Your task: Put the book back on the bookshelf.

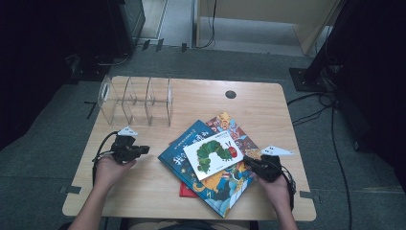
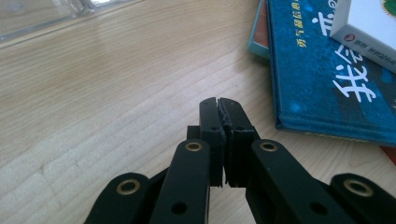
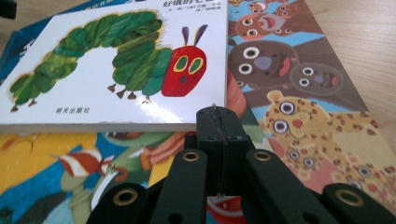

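A white caterpillar book lies on top of a pile of picture books in the middle of the wooden table. Under it lie a blue book and a book with animal faces. My right gripper is shut and empty, its tips just in front of the caterpillar book's near edge, over the pile. To the left of the pile, my left gripper is shut and empty above bare wood, pointing toward the blue book.
A clear plastic divider rack stands at the table's back left. A dark round hole sits near the far edge. Cables trail on the floor to the right.
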